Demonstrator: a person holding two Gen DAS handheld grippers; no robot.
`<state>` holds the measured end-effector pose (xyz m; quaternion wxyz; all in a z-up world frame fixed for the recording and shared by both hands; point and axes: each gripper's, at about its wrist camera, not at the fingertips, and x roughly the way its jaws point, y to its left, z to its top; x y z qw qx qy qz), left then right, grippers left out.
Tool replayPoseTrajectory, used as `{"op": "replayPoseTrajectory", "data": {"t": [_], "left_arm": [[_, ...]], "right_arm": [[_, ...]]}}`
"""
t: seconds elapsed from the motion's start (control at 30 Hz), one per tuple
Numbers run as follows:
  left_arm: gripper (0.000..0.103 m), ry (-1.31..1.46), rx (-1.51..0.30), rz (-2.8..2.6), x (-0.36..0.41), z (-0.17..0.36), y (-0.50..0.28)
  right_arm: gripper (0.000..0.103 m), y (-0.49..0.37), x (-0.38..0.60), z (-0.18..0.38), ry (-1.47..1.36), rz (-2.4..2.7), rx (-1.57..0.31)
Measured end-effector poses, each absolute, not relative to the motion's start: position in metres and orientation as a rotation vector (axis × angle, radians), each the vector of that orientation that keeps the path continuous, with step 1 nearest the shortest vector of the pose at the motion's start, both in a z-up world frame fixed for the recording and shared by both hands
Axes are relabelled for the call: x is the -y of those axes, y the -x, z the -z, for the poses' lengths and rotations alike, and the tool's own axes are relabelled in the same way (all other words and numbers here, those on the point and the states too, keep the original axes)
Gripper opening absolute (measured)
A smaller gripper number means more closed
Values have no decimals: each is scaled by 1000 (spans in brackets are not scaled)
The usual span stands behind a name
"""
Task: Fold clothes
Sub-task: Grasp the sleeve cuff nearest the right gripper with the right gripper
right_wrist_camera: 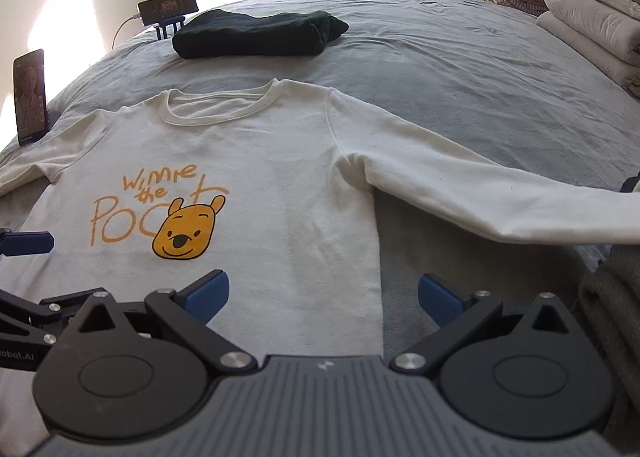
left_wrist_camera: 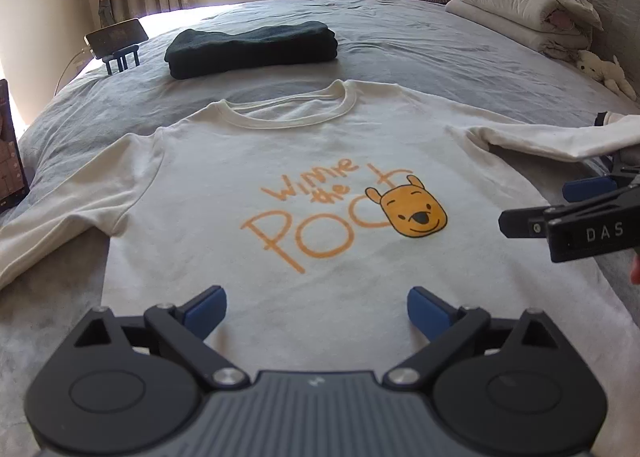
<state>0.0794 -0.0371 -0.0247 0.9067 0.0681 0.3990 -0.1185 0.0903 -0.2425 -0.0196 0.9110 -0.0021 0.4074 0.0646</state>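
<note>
A cream long-sleeved shirt (left_wrist_camera: 304,161) with an orange bear print lies flat, front up, on the grey bed (left_wrist_camera: 400,45). Its collar points away from me and both sleeves are spread outward. My left gripper (left_wrist_camera: 316,309) hovers open over the shirt's lower middle, nothing between its blue pads. My right gripper (right_wrist_camera: 324,297) is also open, above the shirt's (right_wrist_camera: 256,161) right side edge near the hem, one finger over cloth and one over the bed. The right sleeve (right_wrist_camera: 480,193) stretches out to the right. Each gripper shows at the edge of the other's view.
A folded dark garment (left_wrist_camera: 252,49) lies beyond the collar. A phone on a blue stand (left_wrist_camera: 116,37) and a second upright phone (right_wrist_camera: 30,97) stand at the left. Folded blankets (left_wrist_camera: 520,9) and a plush toy (left_wrist_camera: 604,73) sit at the far right. A grey cloth (right_wrist_camera: 612,317) lies near right.
</note>
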Motion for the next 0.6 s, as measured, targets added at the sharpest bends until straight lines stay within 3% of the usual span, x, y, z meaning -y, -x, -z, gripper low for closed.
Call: {"op": "replayPoseTrajectory", "data": {"t": [0.6], "left_arm": [[102, -88, -799, 208, 28, 36, -84]], "right_arm": [[102, -99, 308, 7, -226, 201, -692]]}}
